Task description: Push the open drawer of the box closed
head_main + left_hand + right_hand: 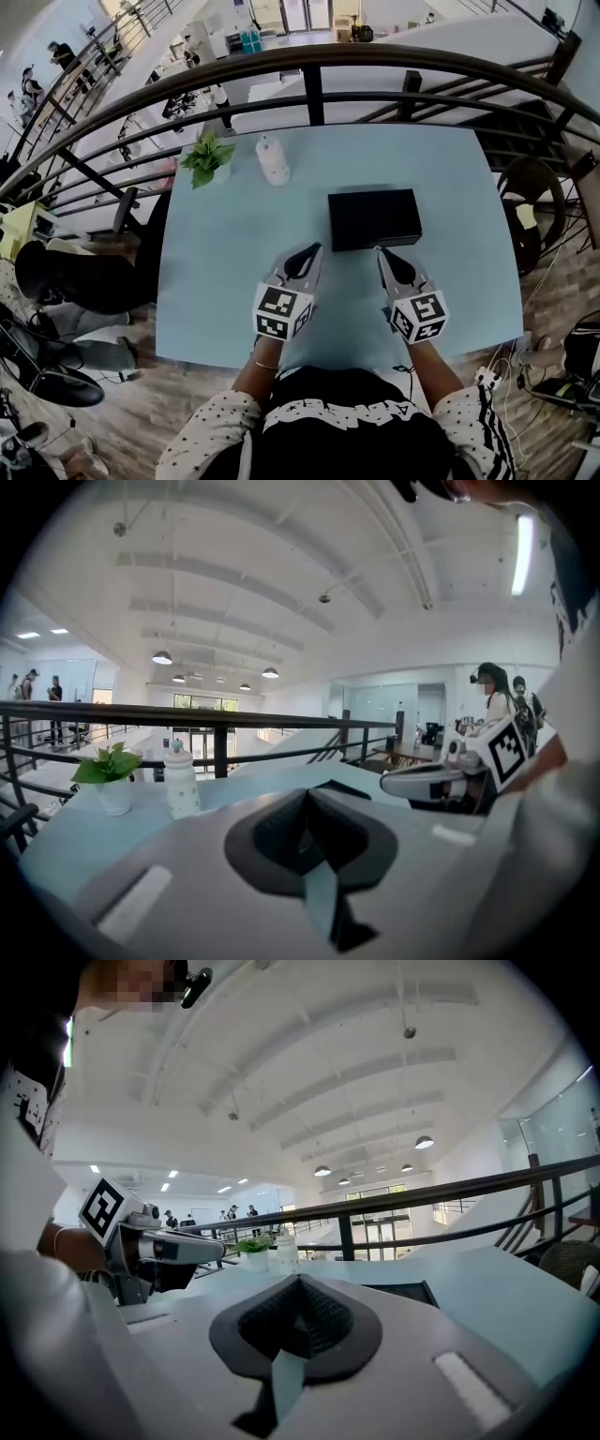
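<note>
Right hand-held gripper (386, 255) has its jaws pressed together w/ nothing between them. Its tip is at the near edge of the black box (373, 217), right of centre; whether it touches can't be told. Left hand-held gripper (309, 253) is likewise clenched and empty, w/ its tip just beside the box's near-left corner, prob. off the box itself.

Box lies flat around mid-surface, a bit right of centre, long side facing the person. No view shows clearly how far the drawer sticks out; the near face looks almost flush from above.

Risks, as I judge them:
- Nothing braces the far side, so a push from the near side may slide the whole box away across the smooth blue surface (234, 281) instead of seating the drawer.
- Contact is right of centre, so the box could twist or the drawer rack and jam in its runners.
- The left tip, sitting beside the corner, could slip past the box's left side and add no force.

Bottle (273, 159) and potted plant (208, 157) stand far-left, well apart from the box, so there's little risk to them. Railing (309, 58) runs beyond the far edge.
</note>
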`<state>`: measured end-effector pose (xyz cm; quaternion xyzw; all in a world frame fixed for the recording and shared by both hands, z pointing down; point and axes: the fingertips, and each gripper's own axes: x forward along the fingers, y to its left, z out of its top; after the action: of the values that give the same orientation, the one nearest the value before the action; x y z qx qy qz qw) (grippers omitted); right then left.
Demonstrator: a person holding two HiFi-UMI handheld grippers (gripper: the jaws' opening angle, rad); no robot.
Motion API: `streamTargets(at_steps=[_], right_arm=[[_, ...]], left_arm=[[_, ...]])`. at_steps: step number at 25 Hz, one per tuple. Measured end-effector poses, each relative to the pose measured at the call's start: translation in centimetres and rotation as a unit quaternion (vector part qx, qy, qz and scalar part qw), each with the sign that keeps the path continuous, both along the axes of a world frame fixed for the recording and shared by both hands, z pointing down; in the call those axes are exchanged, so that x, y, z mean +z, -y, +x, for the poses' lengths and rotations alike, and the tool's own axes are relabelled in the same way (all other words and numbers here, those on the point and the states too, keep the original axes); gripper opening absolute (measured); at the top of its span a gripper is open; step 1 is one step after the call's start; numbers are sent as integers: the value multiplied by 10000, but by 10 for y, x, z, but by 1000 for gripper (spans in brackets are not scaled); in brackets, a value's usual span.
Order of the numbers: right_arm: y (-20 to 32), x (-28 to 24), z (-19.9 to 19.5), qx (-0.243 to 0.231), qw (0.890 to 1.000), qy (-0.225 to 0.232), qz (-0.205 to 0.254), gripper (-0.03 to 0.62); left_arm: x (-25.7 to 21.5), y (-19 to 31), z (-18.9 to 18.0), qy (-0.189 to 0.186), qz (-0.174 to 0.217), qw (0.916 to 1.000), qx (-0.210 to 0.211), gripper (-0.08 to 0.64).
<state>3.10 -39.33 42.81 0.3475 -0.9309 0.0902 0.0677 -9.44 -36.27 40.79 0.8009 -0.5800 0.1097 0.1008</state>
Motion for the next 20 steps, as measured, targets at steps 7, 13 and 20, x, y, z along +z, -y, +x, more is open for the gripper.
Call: streamTargets(at_steps=[7, 13, 20], right_arm=[[-14, -11, 3, -165, 9998, 70, 103, -2], [-20, -13, -2, -263, 9996, -31, 93, -2], [-26, -23, -12, -318, 9994, -118, 69, -1]], left_arm=[[-20, -16, -5, 240, 215, 9992, -237, 0], [-21, -22, -11, 190, 238, 9991, -302, 0], [-30, -29, -26, 78, 262, 9988, -415, 0]])
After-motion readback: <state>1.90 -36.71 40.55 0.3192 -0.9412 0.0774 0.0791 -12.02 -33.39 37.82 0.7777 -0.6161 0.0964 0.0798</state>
